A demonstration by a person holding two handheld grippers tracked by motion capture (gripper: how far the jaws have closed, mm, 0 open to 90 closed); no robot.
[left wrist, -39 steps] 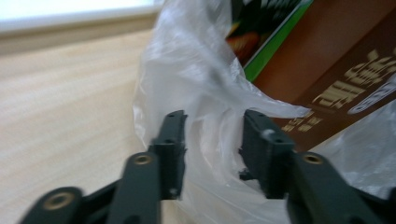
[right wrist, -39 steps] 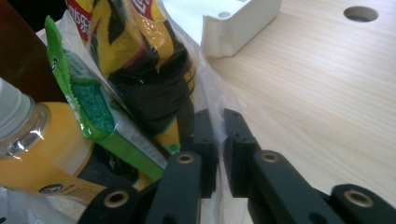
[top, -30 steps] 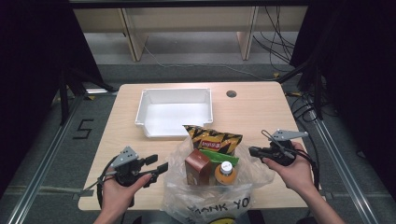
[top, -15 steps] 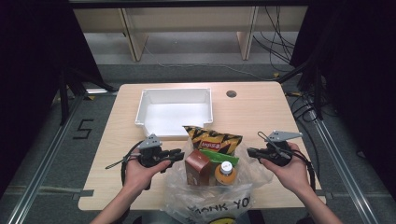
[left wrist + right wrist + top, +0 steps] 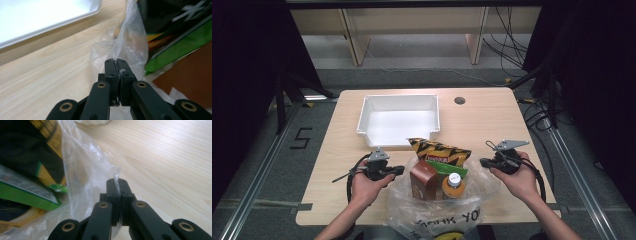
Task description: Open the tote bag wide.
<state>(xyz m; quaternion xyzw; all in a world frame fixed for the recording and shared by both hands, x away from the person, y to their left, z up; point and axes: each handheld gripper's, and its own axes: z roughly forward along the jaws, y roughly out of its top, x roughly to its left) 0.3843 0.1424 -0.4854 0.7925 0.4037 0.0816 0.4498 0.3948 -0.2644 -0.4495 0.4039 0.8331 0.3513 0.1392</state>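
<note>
On the near half of the bench point(image 5: 492, 125), a clear plastic bag point(image 5: 437, 215) lies open towards the white tray point(image 5: 398, 120), holding a yellow and black snack packet point(image 5: 439, 150), a brown carton point(image 5: 423, 179) and a bottle with a white cap point(image 5: 454, 181). A second ago the left tool point(image 5: 398, 170) sat out by the bench's left edge, its jaws apart; now it is in against the bag's left side, and its jaws have just been closing. The left gripper view shows the left tool point(image 5: 118, 62) pressed tight together with a fold of the bag's film pinched between the tips. The right tool point(image 5: 484, 162) has moved little; it is clamped on the bag's right edge, and the right gripper view shows the right tool point(image 5: 119, 181) with a sliver of plastic standing up between its closed tips. With both sides of the mouth now gripped, the bag looks ready to be spread wider or lifted, probably so its contents can go to the tray. The film is thin and each hold is on very little of it, so a sharp pull could slip or tear it.
</note>
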